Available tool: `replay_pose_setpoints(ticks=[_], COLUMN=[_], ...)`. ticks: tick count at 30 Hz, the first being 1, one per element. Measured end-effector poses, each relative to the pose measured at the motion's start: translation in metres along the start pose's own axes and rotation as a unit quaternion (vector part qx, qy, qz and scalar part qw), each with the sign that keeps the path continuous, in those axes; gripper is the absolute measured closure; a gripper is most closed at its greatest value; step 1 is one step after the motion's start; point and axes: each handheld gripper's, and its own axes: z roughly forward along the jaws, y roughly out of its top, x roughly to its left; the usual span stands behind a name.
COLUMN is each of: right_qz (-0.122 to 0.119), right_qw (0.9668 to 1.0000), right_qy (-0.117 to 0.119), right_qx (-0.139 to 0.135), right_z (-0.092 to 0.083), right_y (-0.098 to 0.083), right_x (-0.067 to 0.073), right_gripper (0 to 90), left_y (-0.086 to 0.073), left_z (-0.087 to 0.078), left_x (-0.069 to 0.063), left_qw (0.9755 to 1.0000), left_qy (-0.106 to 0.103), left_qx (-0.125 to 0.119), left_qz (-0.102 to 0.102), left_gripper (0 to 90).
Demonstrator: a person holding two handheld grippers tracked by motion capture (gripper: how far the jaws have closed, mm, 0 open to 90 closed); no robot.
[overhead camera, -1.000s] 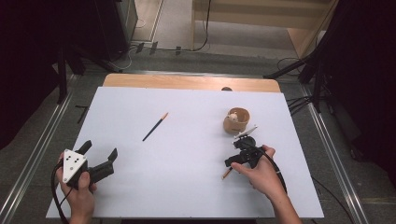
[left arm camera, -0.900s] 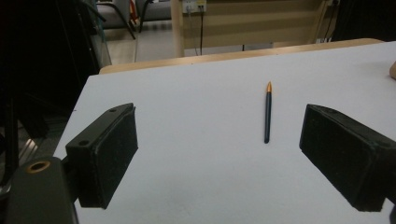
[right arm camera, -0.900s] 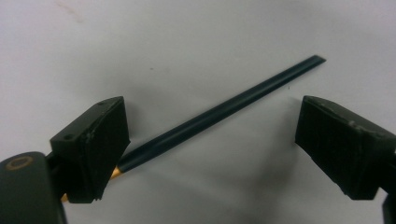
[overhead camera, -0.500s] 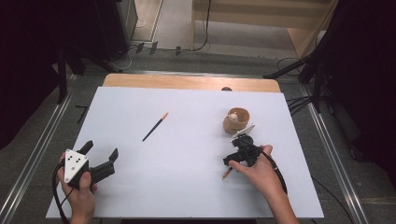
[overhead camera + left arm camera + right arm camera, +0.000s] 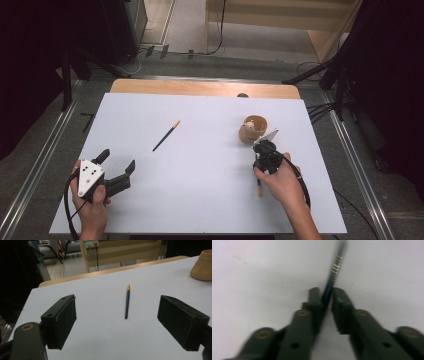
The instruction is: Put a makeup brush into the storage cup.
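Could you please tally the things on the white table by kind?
Pencils: 2, one lying free, one clamped in the right hand-held gripper
Wooden cups: 1
Total: 3

Dark slim pencil (image 5: 332,277) with gold-ribbed ferrule, pinched between the right gripper's (image 5: 325,293) closed pads, lying on the white sheet near the front right; its wooden end (image 5: 259,190) pokes out beneath the hand, probably flat, view blurred.
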Motion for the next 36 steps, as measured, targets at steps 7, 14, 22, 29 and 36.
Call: replay_pose_setpoints(ticks=[7, 14, 22, 29, 36], right_qz=[-0.002, -0.018, -0.053, -0.076, -0.093], right_qw=[0.9996, 0.9977, 0.983, 0.9494, 0.9154], right_qy=[0.026, 0.048, 0.059, 0.044, 0.06], right_qx=[-0.006, -0.044, -0.165, -0.302, -0.387], right_z=[0.0, -0.01, -0.028, -0.037, -0.044], right_y=[-0.002, -0.009, -0.018, -0.029, -0.037], right_x=[-0.008, -0.004, 0.003, 0.009, 0.014], right_gripper=[85.4, 85.3, 85.3, 85.3, 85.3], left_y=[0.014, 0.023, 0.033, 0.04, 0.048], left_z=[0.01, 0.026, 0.044, 0.055, 0.066], left_x=[-0.009, -0.023, -0.031, -0.037, -0.044], left_qw=[0.9993, 0.9978, 0.9927, 0.9902, 0.9844], left_qy=[-0.037, -0.065, -0.119, -0.136, -0.171], left_qx=[0.004, 0.012, 0.017, 0.026, 0.015], left_qz=[-0.007, -0.01, -0.011, -0.018, -0.036], left_gripper=[21.6, 21.2, 20.2, 19.8, 18.8])
